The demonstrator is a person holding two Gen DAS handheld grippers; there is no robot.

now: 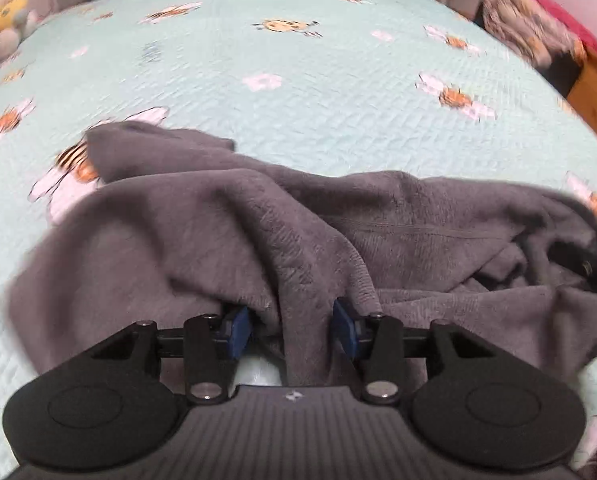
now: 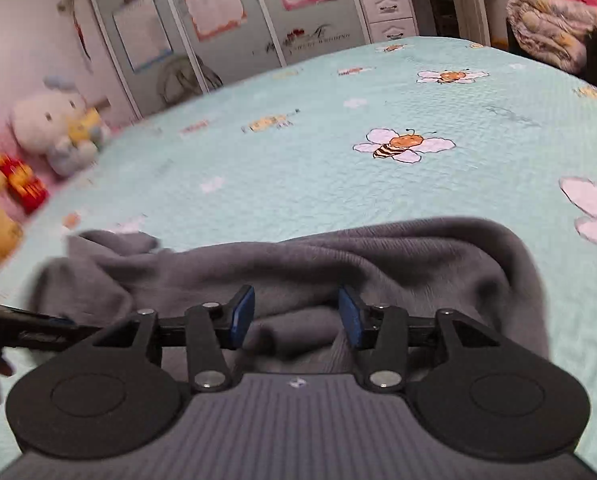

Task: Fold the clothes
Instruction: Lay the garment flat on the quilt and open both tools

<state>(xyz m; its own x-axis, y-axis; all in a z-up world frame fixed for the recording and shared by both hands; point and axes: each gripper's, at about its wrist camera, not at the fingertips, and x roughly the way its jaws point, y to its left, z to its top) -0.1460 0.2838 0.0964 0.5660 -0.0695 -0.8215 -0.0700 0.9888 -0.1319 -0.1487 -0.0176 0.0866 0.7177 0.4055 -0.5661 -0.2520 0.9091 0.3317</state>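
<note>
With the grey sweater (image 1: 298,232) crumpled on the bed (image 1: 298,80), both the left gripper (image 1: 294,322) and right gripper (image 2: 296,314) stand apart over it, so each should close on one single edge layer before spreading it flat.

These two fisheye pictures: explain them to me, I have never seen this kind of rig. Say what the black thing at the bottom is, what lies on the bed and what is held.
Each picture comes from a camera mounted on a hand-held gripper, looking forward along its two blue-padded fingers. The black shape at the bottom is the tool itself. One view shows the left gripper, the other the right gripper. Both hover at a crumpled grey garment lying on a mint bee-print bedspread. Both stand open with cloth bunched between the pads, so nothing is clamped yet. Plush toys sit at the bed's far side.
</note>
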